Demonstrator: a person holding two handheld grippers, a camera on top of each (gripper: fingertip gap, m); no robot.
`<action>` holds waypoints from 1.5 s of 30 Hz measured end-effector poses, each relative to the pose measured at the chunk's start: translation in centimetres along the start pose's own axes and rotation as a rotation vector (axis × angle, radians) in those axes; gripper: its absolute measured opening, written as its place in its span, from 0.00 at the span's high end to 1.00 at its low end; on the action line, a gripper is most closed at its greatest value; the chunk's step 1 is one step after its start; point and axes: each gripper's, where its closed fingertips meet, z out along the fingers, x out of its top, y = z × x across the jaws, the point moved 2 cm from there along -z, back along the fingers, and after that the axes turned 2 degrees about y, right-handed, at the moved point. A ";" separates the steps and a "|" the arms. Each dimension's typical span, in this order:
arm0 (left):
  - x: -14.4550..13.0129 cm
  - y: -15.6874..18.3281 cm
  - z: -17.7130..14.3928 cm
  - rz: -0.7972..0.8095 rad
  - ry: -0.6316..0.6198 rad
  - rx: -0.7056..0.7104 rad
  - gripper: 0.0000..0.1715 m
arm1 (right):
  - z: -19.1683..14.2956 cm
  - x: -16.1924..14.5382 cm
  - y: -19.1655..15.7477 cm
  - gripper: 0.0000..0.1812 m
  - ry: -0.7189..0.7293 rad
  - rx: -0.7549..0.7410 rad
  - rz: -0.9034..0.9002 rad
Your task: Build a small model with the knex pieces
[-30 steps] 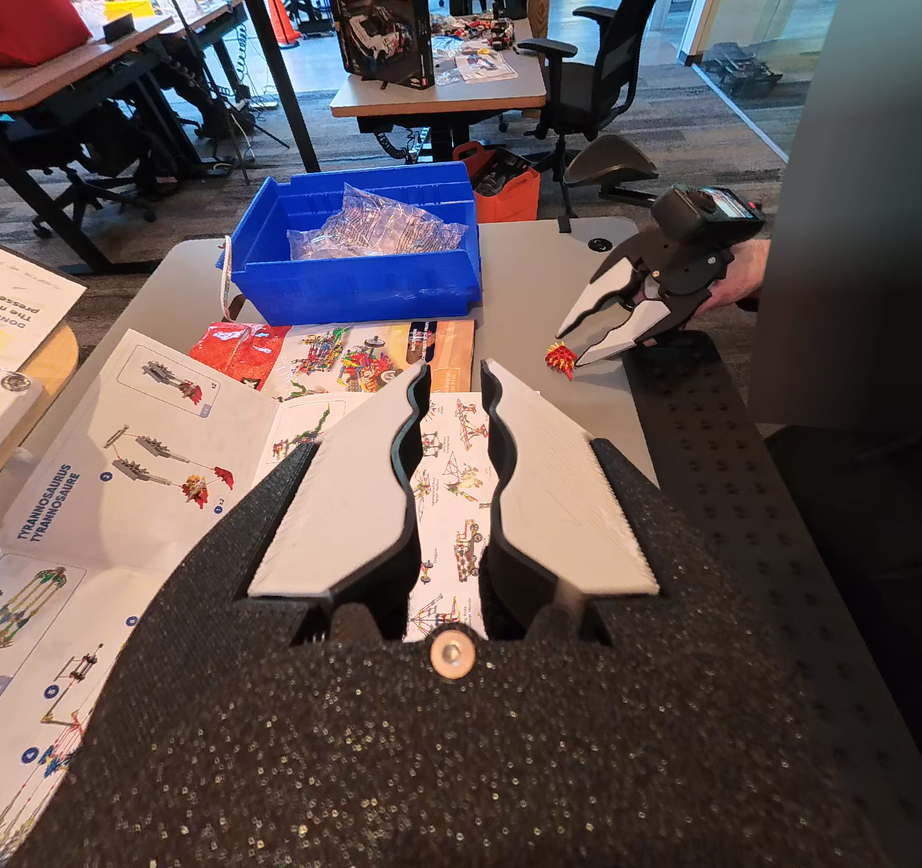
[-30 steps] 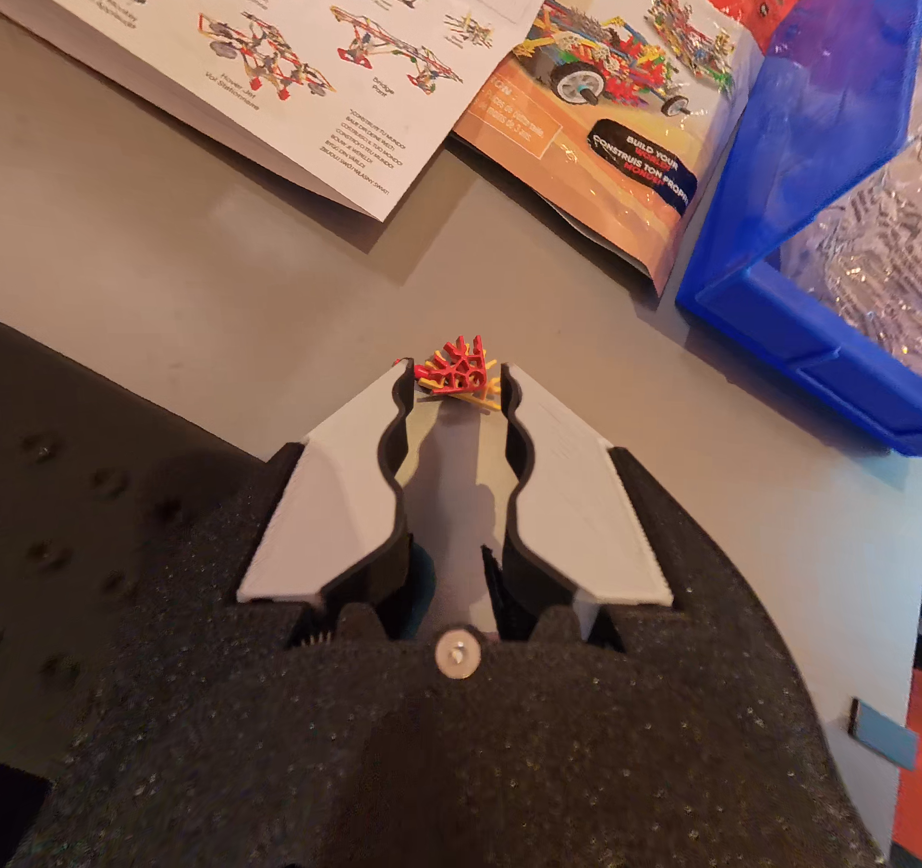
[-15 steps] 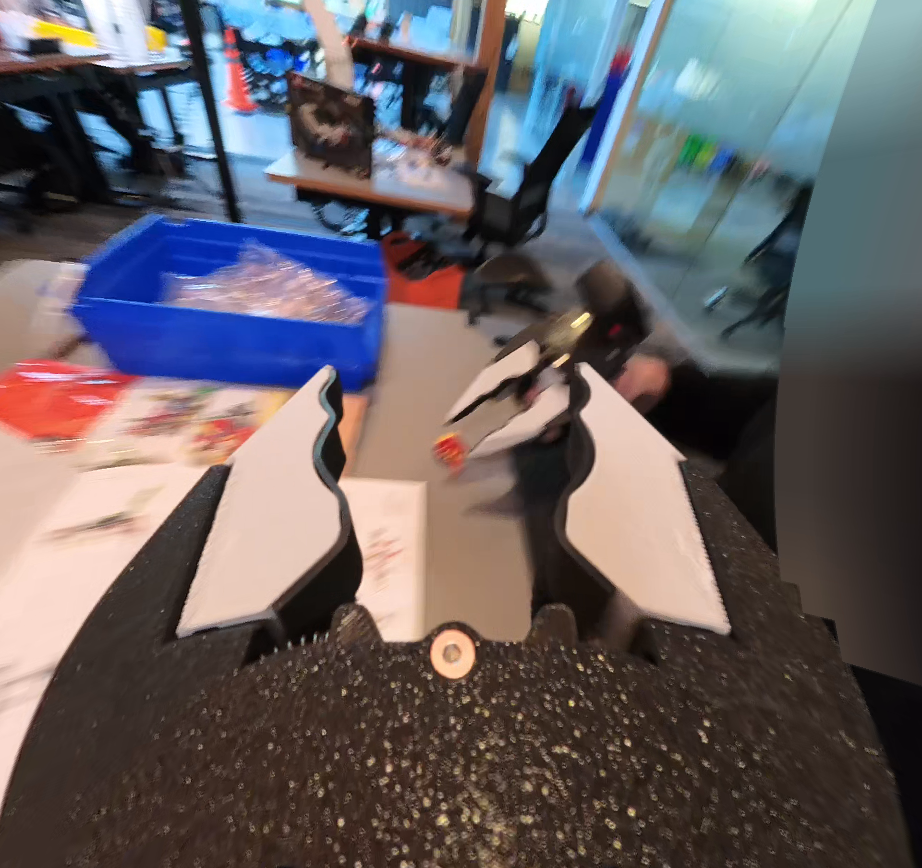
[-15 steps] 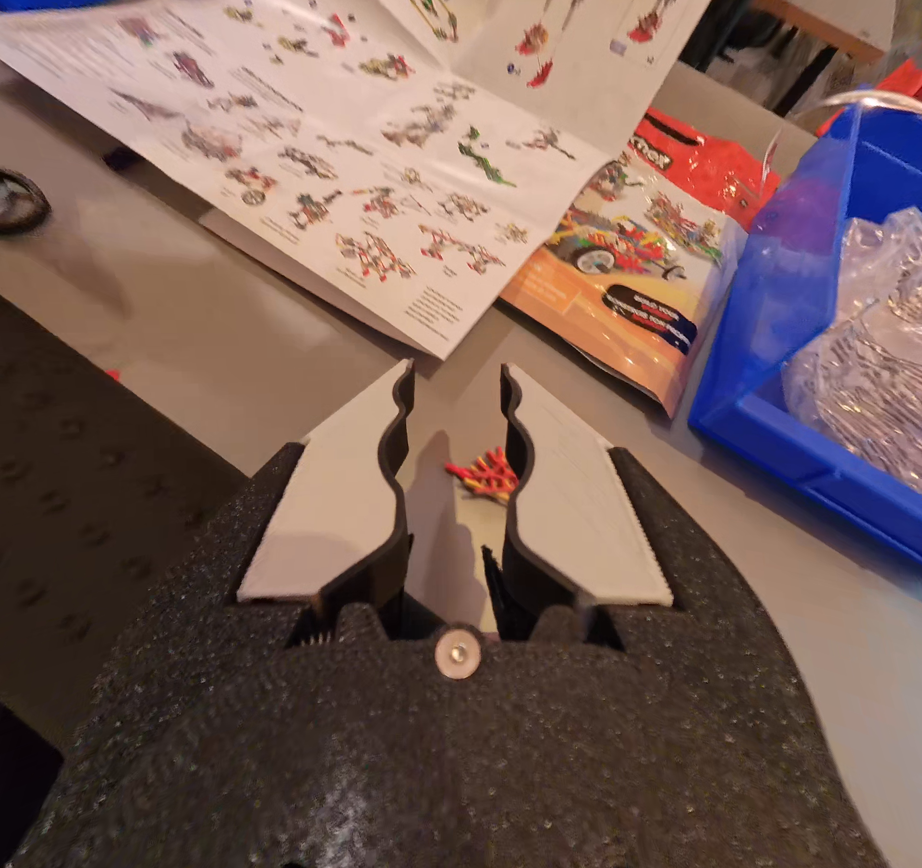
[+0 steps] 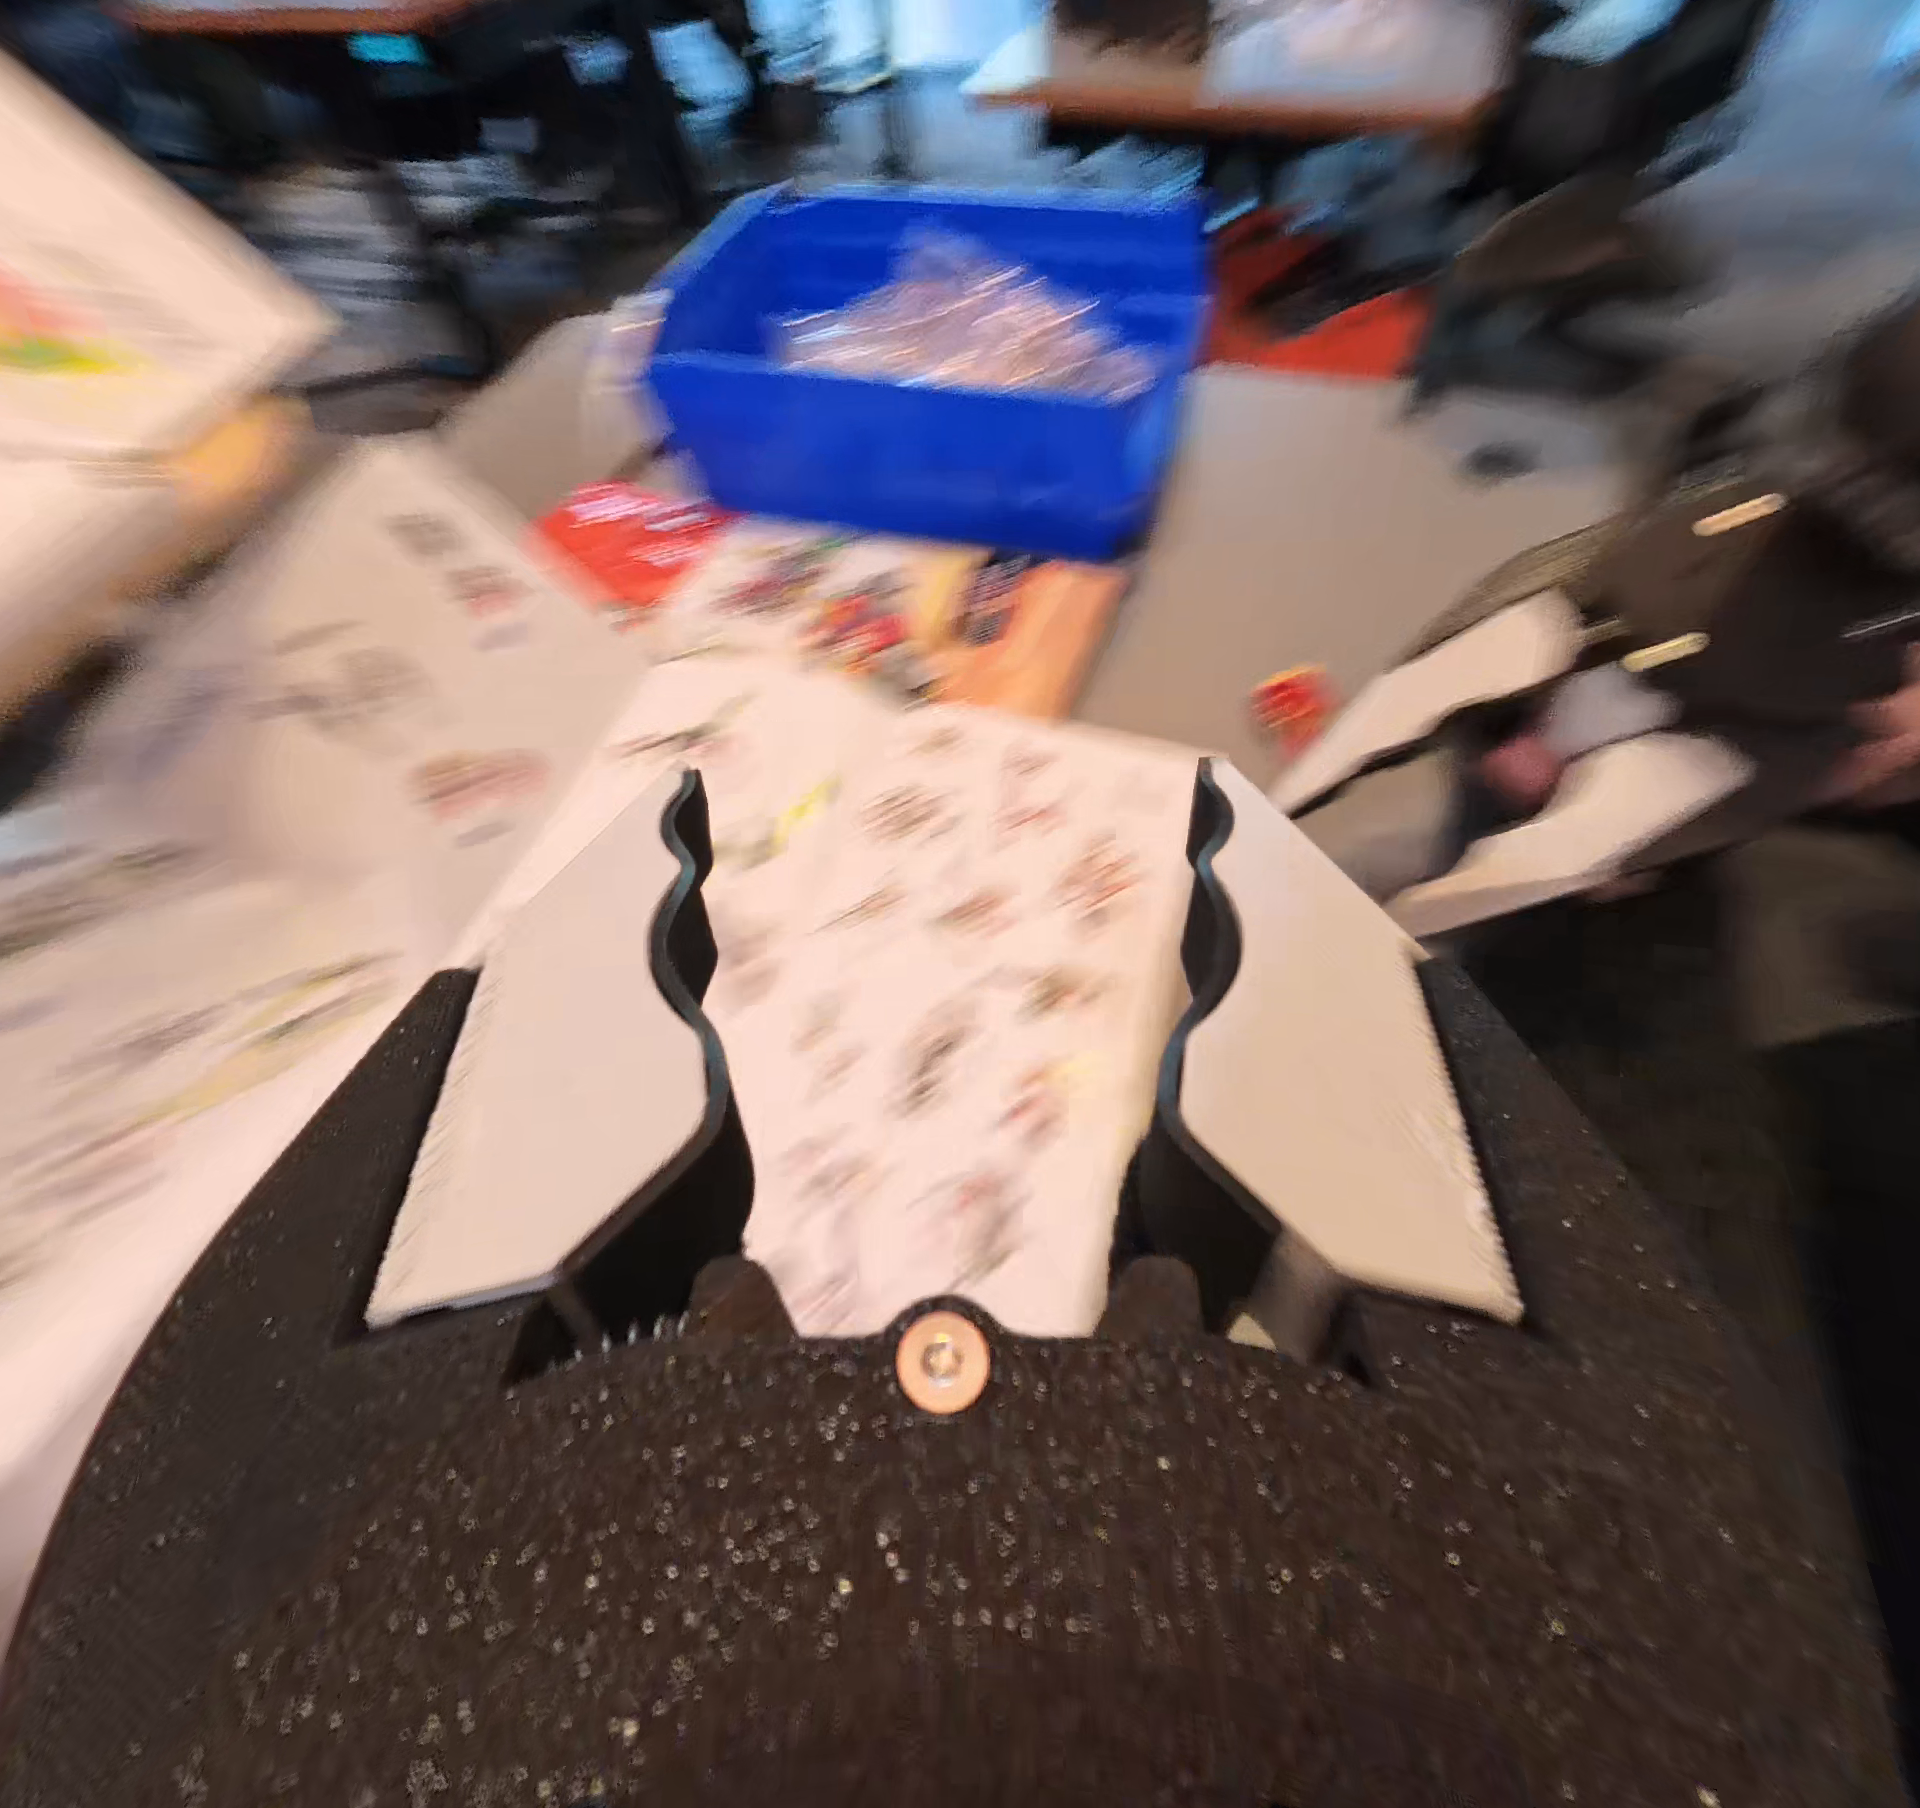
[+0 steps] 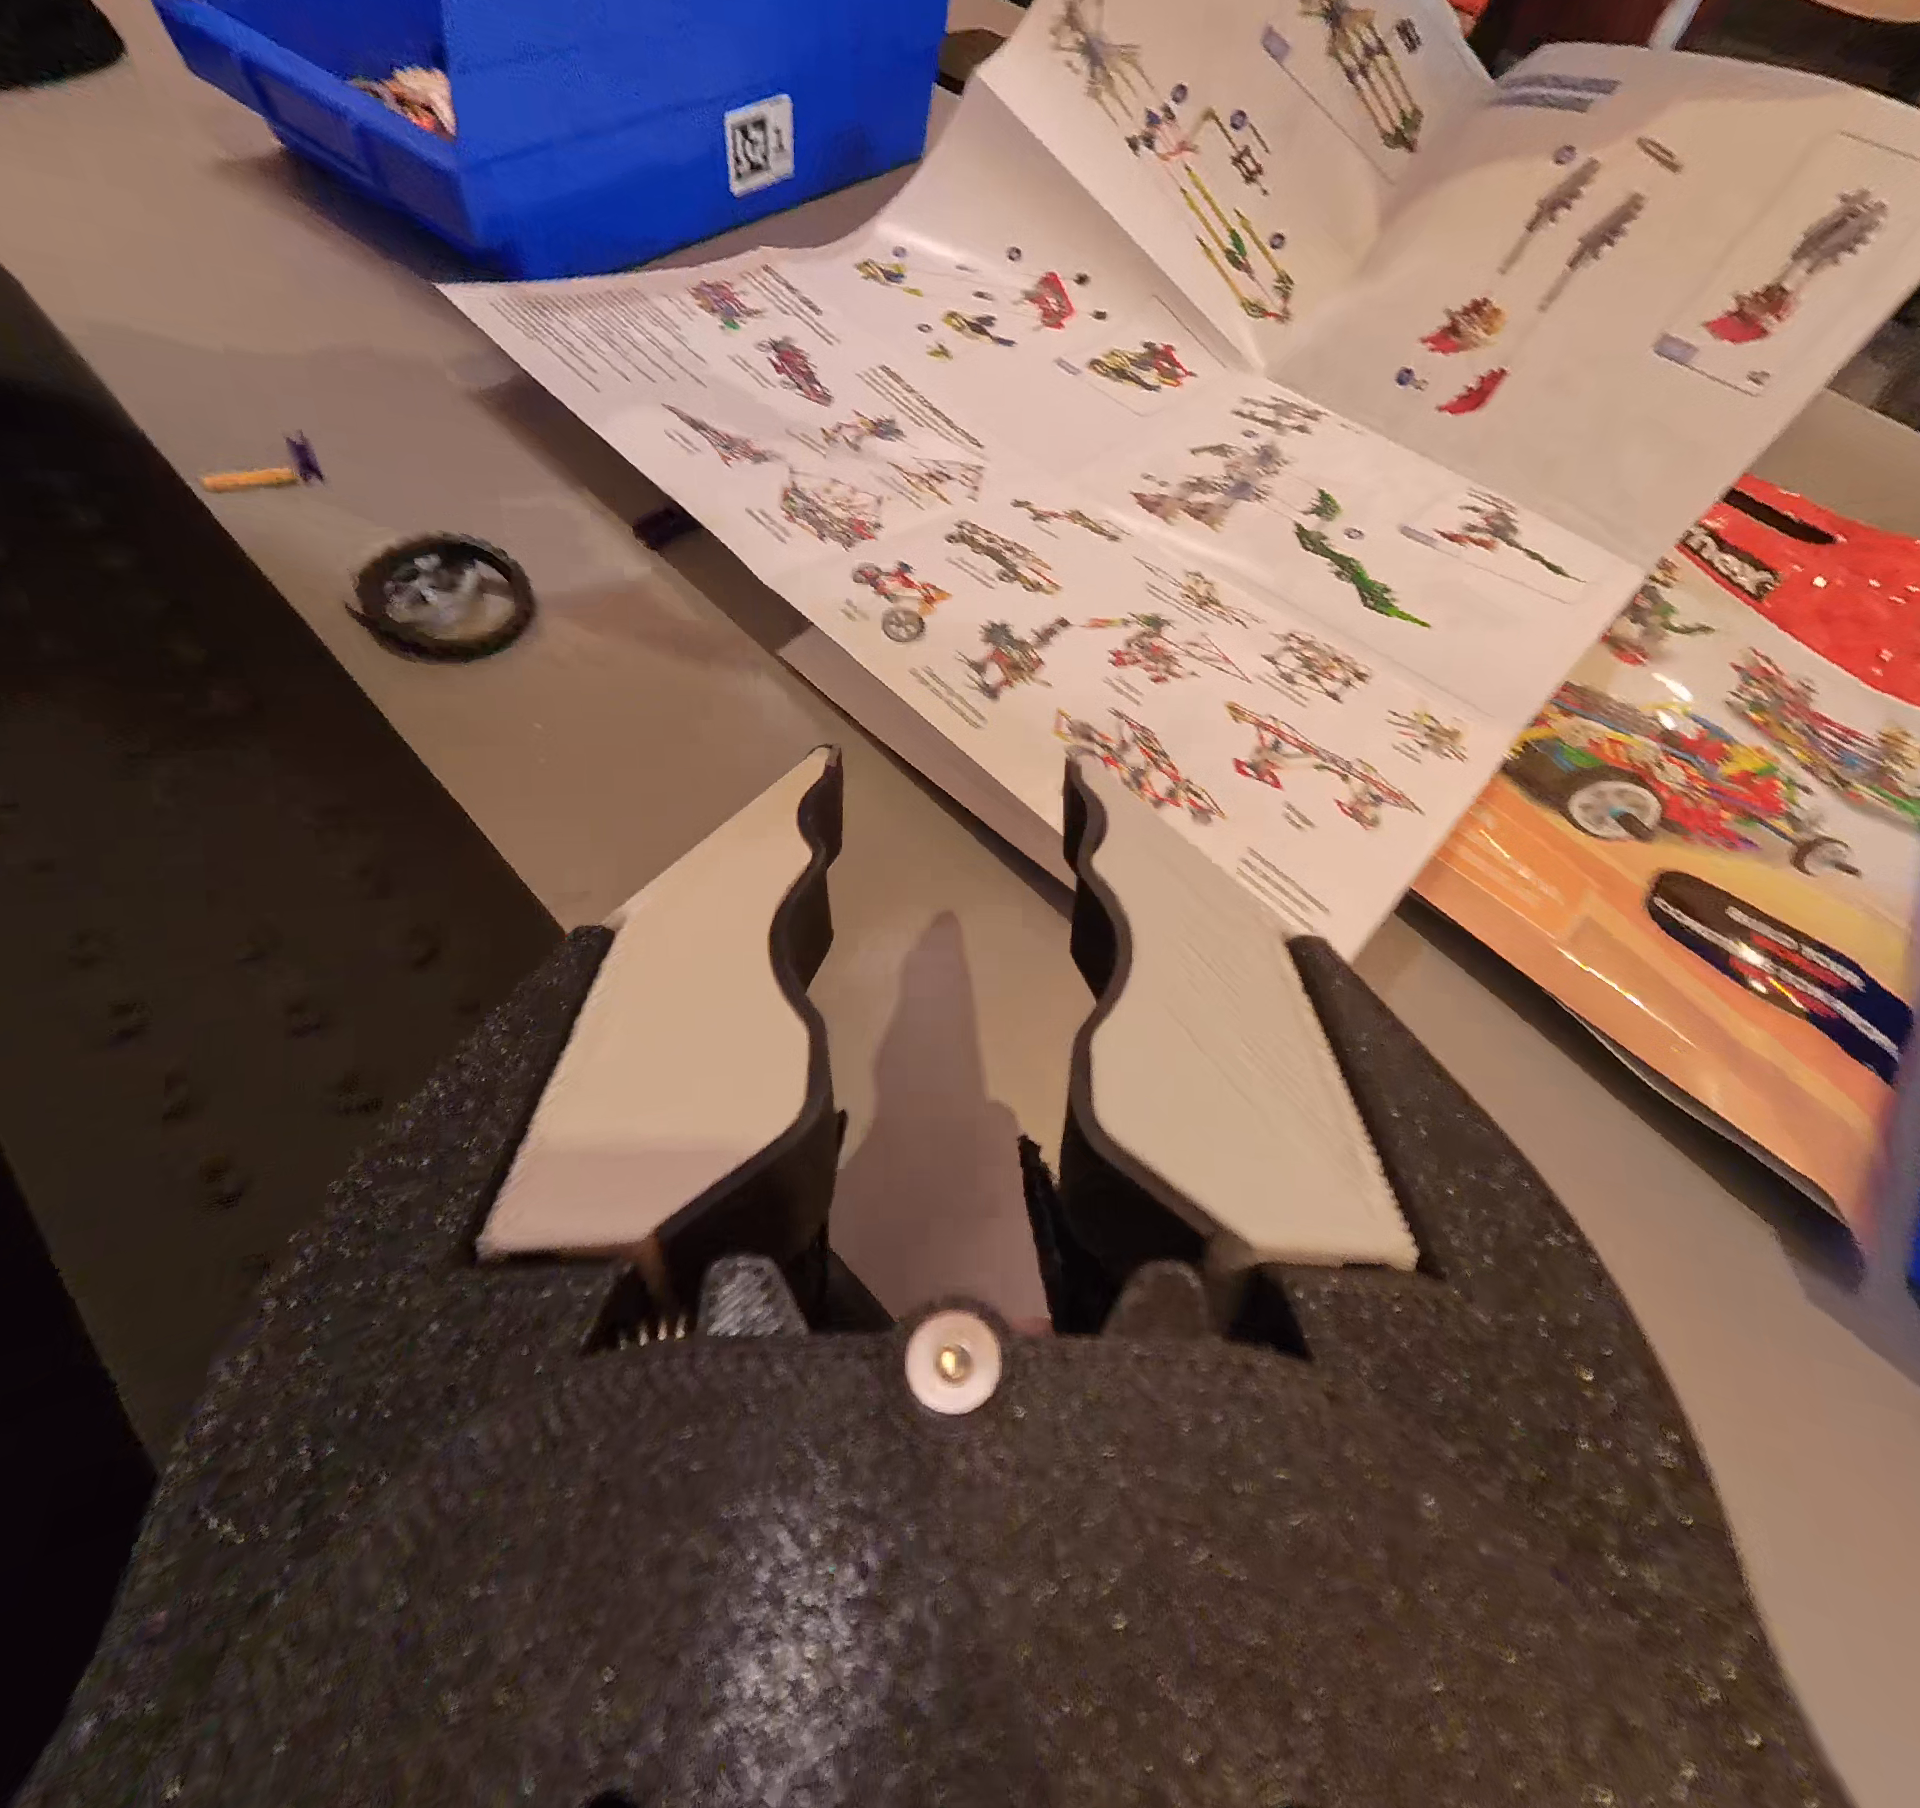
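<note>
My left gripper (image 5: 945, 782) is open wide and empty, held above a white fold-out instruction sheet (image 5: 935, 927); this view is blurred. My right gripper (image 6: 951, 771) is open and empty over the bare grey table (image 6: 623, 823), at the near edge of the same sheet (image 6: 1091, 532). In the left wrist view the right gripper (image 5: 1345, 854) shows at the right, with a small red-and-yellow toy piece (image 5: 1294, 698) on the table just beyond its upper finger, not between the fingers. The right wrist view does not show that piece.
A blue bin (image 5: 914, 439) with clear bags stands beyond the sheet. A second blue bin (image 6: 582, 75) stands far left. A black wheel (image 6: 442, 595), a yellow rod (image 6: 249, 478), an orange booklet (image 6: 1714, 875), a red bag (image 6: 1829, 595) and a black mat (image 6: 156, 719) lie around. My right gripper is the nearer one to the black wheel (image 6: 442, 595): about 15 centimeters, against 20 centimeters.
My left gripper has opened wide and swung over the sheet. My right gripper has drawn back and tilted up from the red-and-yellow piece, which has left its view.
</note>
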 end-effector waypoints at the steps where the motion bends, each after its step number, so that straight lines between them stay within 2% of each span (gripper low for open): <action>1: -0.4 -1.7 -1.4 0.045 -0.033 0.087 0.48 | 0.3 0.5 -0.3 0.76 0.023 0.008 0.012; 3: -0.6 -5.0 -4.9 0.087 -0.053 0.240 0.48 | 0.9 1.5 -0.9 0.73 0.066 0.028 0.057; 4: -0.7 -6.2 -6.7 0.088 -0.059 0.292 0.48 | 1.2 2.1 -1.0 0.68 0.091 0.033 0.092; 6: -1.2 -8.7 -10.2 0.079 -0.071 0.397 0.48 | 1.6 3.6 -1.2 0.65 0.164 0.060 0.181; 9: -1.8 -10.9 -14.2 -0.005 -0.017 0.463 0.50 | 2.0 5.8 -1.6 0.61 0.260 0.126 0.319; 11: -3.2 -12.5 -16.1 -0.029 -0.021 0.530 0.50 | 2.4 6.6 -1.6 0.60 0.273 0.143 0.323; 15: -9.0 -15.2 -18.6 -0.039 -0.234 0.595 0.51 | 4.0 5.6 -1.0 0.57 0.202 0.031 0.145; 17: -12.6 -16.0 -19.8 -0.062 -0.395 0.571 0.60 | 4.6 4.8 -1.0 0.58 0.182 0.006 0.084; 21: -18.4 -16.5 -22.0 -0.126 -0.665 0.495 0.74 | 5.2 3.9 -1.4 0.58 0.166 0.033 0.090; 23: -20.7 -16.1 -22.3 -0.169 -0.768 0.424 0.85 | 5.2 4.0 -1.2 0.59 0.174 0.029 0.077; 26: -23.6 -15.9 -22.1 -0.220 -0.884 0.357 0.92 | 5.4 3.8 -1.3 0.59 0.177 0.046 0.075; 28: -24.5 -16.1 -21.4 -0.243 -0.891 0.328 0.96 | 5.3 3.9 -1.2 0.59 0.189 0.038 0.067; 33: -26.2 -15.7 -20.8 -0.281 -0.928 0.241 0.97 | 5.4 3.6 -0.8 0.60 0.186 0.039 0.070; 39: -27.7 -16.2 -21.8 -0.280 -1.028 0.258 0.93 | 5.5 3.4 -0.7 0.60 0.183 0.034 0.059; 45: -27.8 -16.0 -21.4 -0.232 -1.057 0.231 0.92 | 5.5 3.4 -0.4 0.60 0.189 0.017 0.057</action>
